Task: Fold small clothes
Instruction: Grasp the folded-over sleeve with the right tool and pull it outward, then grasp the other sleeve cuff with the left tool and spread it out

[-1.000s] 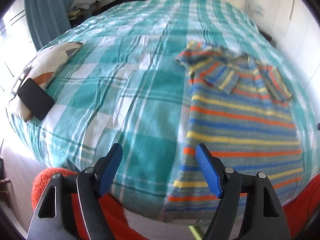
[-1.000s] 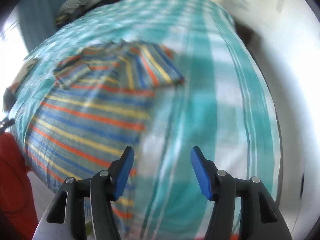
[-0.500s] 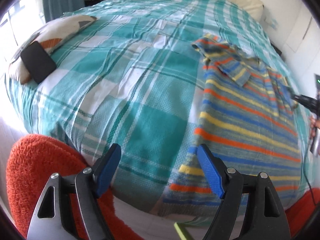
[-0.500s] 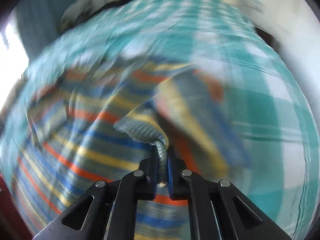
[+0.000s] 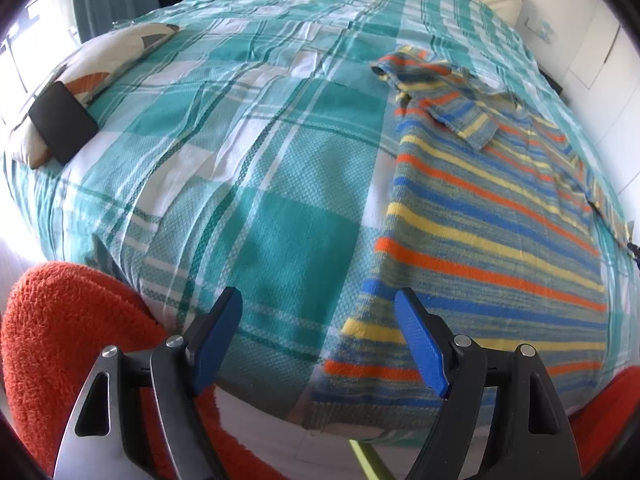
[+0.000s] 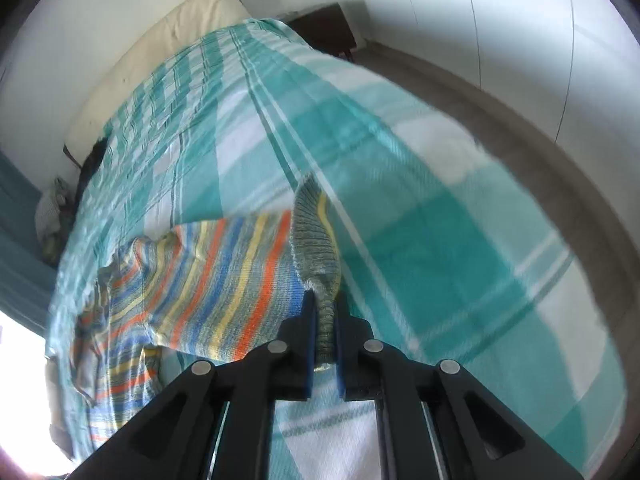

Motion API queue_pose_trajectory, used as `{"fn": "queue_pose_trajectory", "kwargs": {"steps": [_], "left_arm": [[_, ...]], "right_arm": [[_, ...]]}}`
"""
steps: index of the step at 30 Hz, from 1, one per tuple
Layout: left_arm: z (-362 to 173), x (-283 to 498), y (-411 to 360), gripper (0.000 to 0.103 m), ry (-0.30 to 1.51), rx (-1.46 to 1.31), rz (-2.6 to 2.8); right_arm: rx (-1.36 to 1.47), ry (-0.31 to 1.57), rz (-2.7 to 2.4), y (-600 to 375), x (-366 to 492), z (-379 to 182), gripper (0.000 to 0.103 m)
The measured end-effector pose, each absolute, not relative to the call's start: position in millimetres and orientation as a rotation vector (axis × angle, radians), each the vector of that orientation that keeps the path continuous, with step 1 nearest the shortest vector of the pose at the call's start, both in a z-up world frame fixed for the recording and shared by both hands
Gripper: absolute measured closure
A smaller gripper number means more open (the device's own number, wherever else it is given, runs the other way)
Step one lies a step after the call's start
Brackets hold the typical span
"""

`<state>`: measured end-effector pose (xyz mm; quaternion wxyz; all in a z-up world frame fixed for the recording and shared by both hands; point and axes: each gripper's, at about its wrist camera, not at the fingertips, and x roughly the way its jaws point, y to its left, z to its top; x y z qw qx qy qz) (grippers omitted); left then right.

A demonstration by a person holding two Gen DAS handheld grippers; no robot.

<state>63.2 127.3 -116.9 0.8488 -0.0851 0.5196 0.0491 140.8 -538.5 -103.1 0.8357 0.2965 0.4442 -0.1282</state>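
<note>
Striped garment, left wrist view: a knitted grey-green jumper (image 5: pixel 492 216) with orange, yellow and blue bands lies spread flat on the right half of the bed, one sleeve folded across its upper part, its hem at the near edge.
Bedding: a teal and white checked woven bedspread (image 5: pixel 248 160) covers the whole mattress.
Left gripper (image 5: pixel 320 344): black frame with blue pads, jaws standing wide apart over the near edge of the bed; nothing between them, the right pad above the jumper's near corner.
Other things: a patterned cream cushion (image 5: pixel 100 64) at the far left with a flat black rectangle (image 5: pixel 62 120) lying on it; fuzzy orange-red fabric (image 5: pixel 60 344) at the lower left, below the bed's edge.

Striped garment, right wrist view: the jumper (image 6: pixel 224 276) is bunched and lifted at one end, the rest trailing left across the bedspread (image 6: pixel 420 208); the picture is blurred.
Right gripper (image 6: pixel 325 312): jaws closed tight on a ribbed grey-green cuff of the jumper, the knit squeezed between the pads and fanning out above them.
Surroundings: a cream headboard (image 6: pixel 168 52) and white walls beyond.
</note>
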Motion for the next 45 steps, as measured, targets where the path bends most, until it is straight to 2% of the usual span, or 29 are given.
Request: {"fn": "queue_pose_trajectory", "kwargs": {"steps": [3,4,5,7,9,10,11,15,21,24,25,26,27,28,29,32,34,40,41,42,45], "left_arm": [[-118.2,63.8,130.6,0.023,1.099,-0.198,0.110],[-118.8,63.9,131.7,0.023,1.099,-0.205,0.112],[-119.6,64.0,132.3,0.023,1.100,-0.209,0.113],[-121.3,64.1,132.3,0.023,1.108,-0.210,0.116],[-122.9,64.6,131.2,0.023,1.113,-0.201,0.115],[-123.3,64.8,130.5,0.023,1.114,-0.195,0.115],[-123.4,64.7,129.8,0.023,1.115,-0.189,0.115],[-121.8,60.6,133.3,0.023,1.105,-0.190,0.121],[-129.3,66.5,135.9,0.023,1.140,-0.200,0.128],[-121.3,66.0,129.9,0.023,1.134,-0.165,0.118],[-114.0,65.7,126.4,0.023,1.132,-0.145,0.111],[-104.9,66.3,122.6,0.023,1.114,-0.127,0.093],[-91.5,68.7,116.8,0.023,1.084,-0.105,0.062],[-79.7,73.1,111.2,0.023,1.056,-0.088,0.029],[-67.4,80.4,104.5,0.023,1.030,-0.072,-0.010],[-38.6,121.5,72.1,0.021,0.975,0.001,-0.156],[-39.4,159.2,41.1,0.016,1.007,0.071,-0.271],[-116.3,250.6,-43.4,0.022,1.115,0.421,-0.333],[-131.4,262.3,-44.2,0.025,1.145,0.430,-0.320],[-145.3,273.3,-40.5,0.041,1.186,0.402,-0.308],[-143.5,285.0,-10.6,0.098,1.195,0.201,-0.287]], "right_arm": [[0.746,0.904,-0.207,-537.7,136.2,-118.9,0.087],[0.776,0.890,-0.187,-535.9,139.2,-122.3,0.071],[0.815,0.867,-0.168,-536.0,138.6,-124.6,0.049],[0.870,0.815,-0.161,-536.8,136.8,-126.7,0.038],[0.903,0.816,-0.166,-539.9,143.6,-130.9,0.043],[0.902,0.846,-0.196,-541.3,148.6,-134.0,0.078],[0.876,0.886,-0.246,-542.6,154.4,-135.7,0.100],[0.645,0.901,-0.431,-548.5,144.2,-119.1,0.101],[0.600,0.922,-0.505,-558.4,129.5,-128.3,0.101],[0.585,0.927,-0.491,-555.5,131.8,-126.9,0.096],[0.598,0.921,-0.466,-555.9,130.3,-125.4,0.087],[0.602,0.919,-0.449,-555.9,128.7,-122.5,0.069],[0.594,0.919,-0.437,-554.4,126.3,-120.0,0.057],[0.549,0.912,-0.447,-549.5,119.8,-111.2,0.035],[0.491,0.897,-0.483,-543.4,112.4,-102.2,0.030],[0.370,0.839,-0.549,-522.5,85.1,-72.2,0.030],[0.378,0.794,-0.511,-506.1,71.4,-54.6,0.030],[0.420,0.732,-0.227,-422.6,52.1,-38.5,0.027],[0.412,0.734,-0.189,-407.9,50.4,-41.4,0.027],[0.395,0.743,-0.154,-393.4,48.7,-45.8,0.027],[0.298,0.798,-0.082,-362.8,51.9,-57.8,0.027]]}}
